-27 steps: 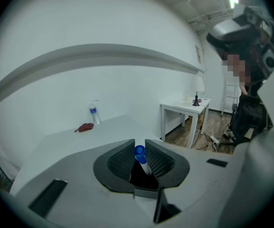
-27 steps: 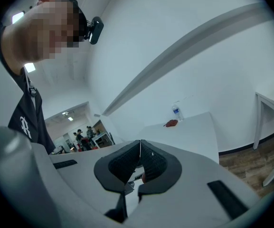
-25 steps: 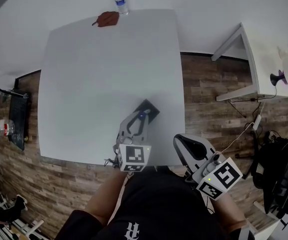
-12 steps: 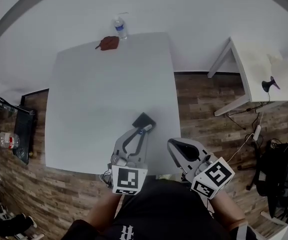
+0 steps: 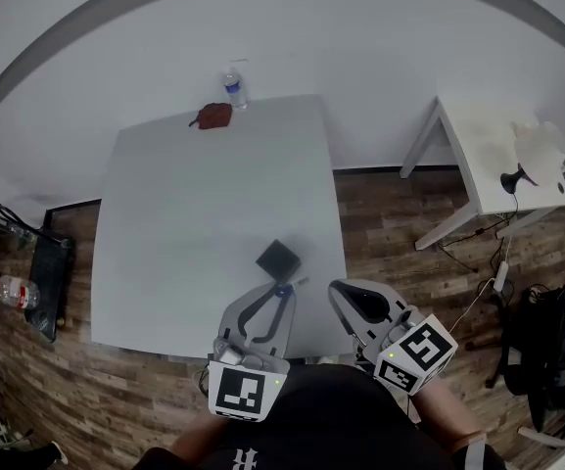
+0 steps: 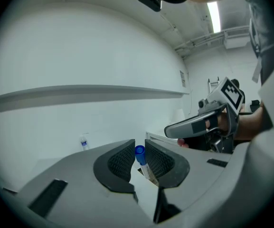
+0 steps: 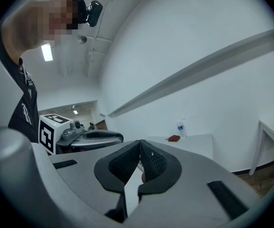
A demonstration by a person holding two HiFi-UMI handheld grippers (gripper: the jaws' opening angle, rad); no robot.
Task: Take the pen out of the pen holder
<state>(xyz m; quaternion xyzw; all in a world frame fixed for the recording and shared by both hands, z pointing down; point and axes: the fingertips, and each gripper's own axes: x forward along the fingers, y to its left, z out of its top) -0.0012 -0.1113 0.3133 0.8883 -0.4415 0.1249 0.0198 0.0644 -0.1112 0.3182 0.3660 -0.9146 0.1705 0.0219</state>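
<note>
Left gripper view: left gripper (image 6: 138, 145) jaws clamp the blue-capped pen (image 6: 141, 156), apparently clear of the pen holder (image 5: 278, 258) at its 12 o'clock, right gripper (image 7: 139, 152) pinched shut and empty, so extraction looks done and next is a gentle set-down.

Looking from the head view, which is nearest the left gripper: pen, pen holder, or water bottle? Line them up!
1. pen, gripped between the jaws
2. pen holder, on the table just beyond the tips
3. water bottle, table's far edge
</note>
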